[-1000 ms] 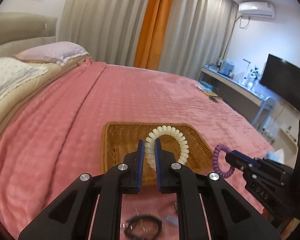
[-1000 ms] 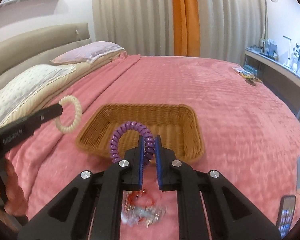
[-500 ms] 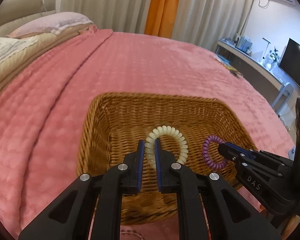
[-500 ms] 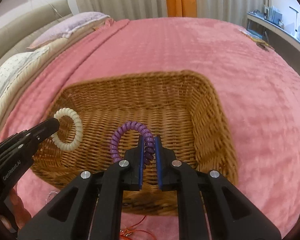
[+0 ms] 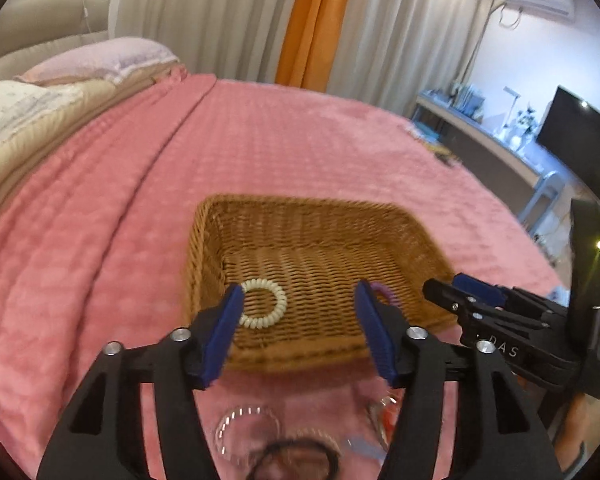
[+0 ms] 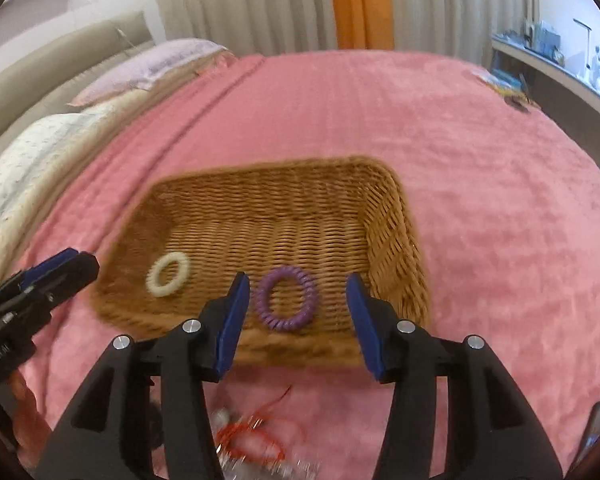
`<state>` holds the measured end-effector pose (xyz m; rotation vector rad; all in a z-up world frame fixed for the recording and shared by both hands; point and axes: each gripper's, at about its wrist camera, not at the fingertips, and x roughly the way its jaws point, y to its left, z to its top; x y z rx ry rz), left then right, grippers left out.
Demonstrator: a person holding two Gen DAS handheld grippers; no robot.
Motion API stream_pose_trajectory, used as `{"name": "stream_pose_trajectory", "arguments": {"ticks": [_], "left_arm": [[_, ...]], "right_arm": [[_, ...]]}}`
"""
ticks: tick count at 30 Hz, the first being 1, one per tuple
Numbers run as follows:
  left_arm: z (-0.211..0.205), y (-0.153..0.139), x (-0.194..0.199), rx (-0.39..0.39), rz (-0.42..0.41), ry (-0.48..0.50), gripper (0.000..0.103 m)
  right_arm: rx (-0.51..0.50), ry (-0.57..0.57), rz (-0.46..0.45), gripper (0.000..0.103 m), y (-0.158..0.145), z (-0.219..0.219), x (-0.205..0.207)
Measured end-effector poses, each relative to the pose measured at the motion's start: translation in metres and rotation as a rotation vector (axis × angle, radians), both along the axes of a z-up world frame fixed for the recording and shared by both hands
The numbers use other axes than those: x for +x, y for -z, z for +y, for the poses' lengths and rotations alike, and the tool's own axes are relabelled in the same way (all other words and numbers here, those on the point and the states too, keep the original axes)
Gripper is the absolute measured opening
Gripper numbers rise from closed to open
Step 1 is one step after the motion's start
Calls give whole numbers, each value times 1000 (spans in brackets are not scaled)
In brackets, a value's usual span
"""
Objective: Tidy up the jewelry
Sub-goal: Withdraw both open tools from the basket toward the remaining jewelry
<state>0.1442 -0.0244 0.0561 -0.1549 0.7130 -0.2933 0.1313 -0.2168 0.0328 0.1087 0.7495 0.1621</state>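
Observation:
A wicker basket [image 5: 316, 216] [image 6: 396, 216] sits on the pink bedspread. A cream spiral bracelet [image 5: 263, 303] [image 6: 168, 273] lies on its floor at the near left. A purple spiral bracelet [image 6: 287, 297] [image 5: 385, 293] lies near the right, half hidden by a finger in the left wrist view. My left gripper [image 5: 300, 326] hovers over the basket's near rim, jaws opening, nothing pressed between them. My right gripper [image 6: 298, 316] hovers just above the purple bracelet, jaws opening, pads clear of it. Each gripper shows in the other's view: the right gripper [image 5: 452, 294], the left gripper [image 6: 74, 266].
Loose jewelry lies on the bedspread in front of the basket: a clear bangle [image 5: 246, 430], a dark band [image 5: 296, 460], red cord [image 6: 256, 434]. A phone [image 6: 594, 426] lies at the near right. Pillows [image 6: 152, 66] are at the far left, a desk and TV [image 5: 580, 144] at the right.
Both grippers let go: the cream and purple bracelets dropped onto the basket floor, and both pairs of jaws spread apart. Both grippers drew back toward the basket's near rim.

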Motion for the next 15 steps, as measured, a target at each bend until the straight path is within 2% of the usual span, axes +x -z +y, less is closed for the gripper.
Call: {"name": "stream_pose_trajectory", "arguments": {"ticks": [3,7,11,15], "left_arm": [[14,-26,-39,-39,-67,14,72],[28,-42,-84,-62,-122,11,79],[38,-34,-111,-89,-107,0,80],[44,-12,-124,-96,-70,-25,80]], "right_arm": [[-5,-19,-60,48,-16,-1,-36],[5,-41,-107,50,-22,-5,-78],[-1,-48,-114,50,-10,-6,-106],[9,-52,-88,50,6,-8,-116]]}}
